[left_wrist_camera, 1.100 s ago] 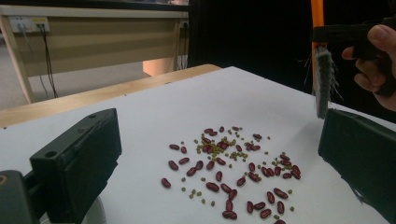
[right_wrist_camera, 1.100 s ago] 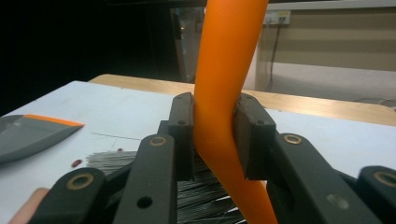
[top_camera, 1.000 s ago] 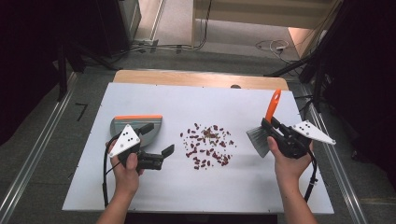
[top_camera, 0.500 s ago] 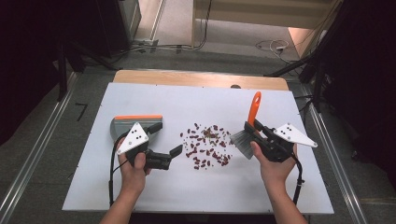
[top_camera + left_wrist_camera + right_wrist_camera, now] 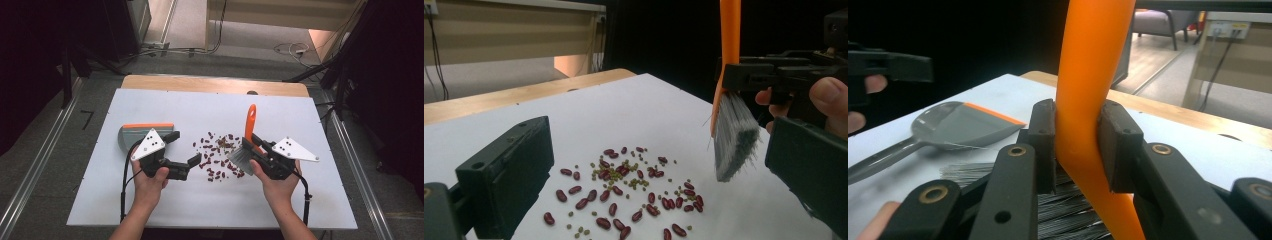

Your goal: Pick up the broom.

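A white tabletop (image 5: 150, 210) is seen, with a wooden strip along its far edge. A grey dustpan (image 5: 137, 134) with an orange lip is laid at the left, partly covered in the high view by the left tongs' grey plate; its handle is cut off in the right gripper view. Red beans (image 5: 216, 159) mixed with small green ones are scattered at the centre, between both hands, with nothing in the way. The brush (image 5: 242, 152), orange-handled with grey bristles, is held upright just right of the scatter; whether the bristles touch the tabletop cannot be told. The left tongs (image 5: 194, 162) are spread wide, with nothing gripped. The right tongs (image 5: 1078, 145) are clamped on the brush handle.
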`<state>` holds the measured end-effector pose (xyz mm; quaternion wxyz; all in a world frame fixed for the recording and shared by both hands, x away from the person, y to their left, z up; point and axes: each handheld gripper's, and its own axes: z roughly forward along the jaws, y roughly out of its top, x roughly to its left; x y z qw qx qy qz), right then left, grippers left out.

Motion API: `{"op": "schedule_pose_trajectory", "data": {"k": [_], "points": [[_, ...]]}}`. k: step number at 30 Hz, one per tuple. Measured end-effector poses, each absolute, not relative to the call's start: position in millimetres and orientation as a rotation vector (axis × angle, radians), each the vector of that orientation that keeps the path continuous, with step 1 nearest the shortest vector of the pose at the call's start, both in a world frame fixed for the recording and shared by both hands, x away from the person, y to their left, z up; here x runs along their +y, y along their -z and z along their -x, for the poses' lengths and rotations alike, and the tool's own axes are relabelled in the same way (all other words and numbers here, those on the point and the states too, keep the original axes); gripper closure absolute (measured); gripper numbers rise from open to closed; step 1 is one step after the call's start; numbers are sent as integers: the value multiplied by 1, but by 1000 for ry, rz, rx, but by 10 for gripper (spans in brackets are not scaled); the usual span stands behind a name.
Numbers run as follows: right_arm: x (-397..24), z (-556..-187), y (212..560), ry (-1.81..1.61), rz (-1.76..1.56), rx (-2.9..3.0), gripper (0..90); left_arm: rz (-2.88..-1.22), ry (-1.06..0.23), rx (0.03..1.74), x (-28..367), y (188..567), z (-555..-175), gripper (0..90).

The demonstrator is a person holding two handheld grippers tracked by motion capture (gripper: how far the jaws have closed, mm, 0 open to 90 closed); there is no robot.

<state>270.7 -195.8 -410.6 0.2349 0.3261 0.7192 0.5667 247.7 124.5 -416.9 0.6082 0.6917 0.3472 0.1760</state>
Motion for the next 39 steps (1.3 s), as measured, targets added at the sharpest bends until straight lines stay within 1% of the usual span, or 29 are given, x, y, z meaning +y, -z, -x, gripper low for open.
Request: {"op": "schedule_pose_trajectory", "data": {"k": [1, 6, 10, 12, 18, 19, 20, 22, 26, 27, 30, 35, 39], "points": [[-193, -270, 411, -1557, -887, 1979, 689, -1600, -385, 802, 122, 416, -248, 3], [-179, -264, 414, -1560, -853, 2015, 688, -1576, -369, 818, 121, 412, -247, 30], [-169, -260, 417, -1561, -826, 2044, 688, -1571, -374, 839, 118, 409, -246, 86], [-163, -257, 418, -1564, -813, 2057, 689, -1568, -374, 856, 116, 407, -245, 135], [-147, -251, 423, -1561, -773, 2090, 688, -1568, -310, 881, 111, 406, -247, 207], [-147, -251, 423, -1561, -773, 2090, 688, -1557, -304, 885, 111, 405, -247, 207], [-142, -249, 424, -1557, -757, 2102, 688, -1549, -296, 889, 112, 405, -247, 238], [-137, -246, 425, -1550, -740, 2113, 688, -1555, -282, 892, 111, 404, -247, 264], [-130, -243, 428, -1537, -717, 2126, 688, -1557, -262, 884, 106, 404, -245, 287], [-125, -240, 429, -1530, -703, 2130, 689, -1557, -261, 885, 104, 404, -245, 331], [-119, -236, 430, -1520, -681, 2144, 689, -1551, -247, 895, 100, 404, -244, 393], [-111, -232, 433, -1484, -638, 2157, 688, -1543, -248, 892, 98, 403, -242, 556], [-107, -228, 435, -1446, -612, 2148, 688, -1549, -248, 886, 94, 402, -239, 650]]}}
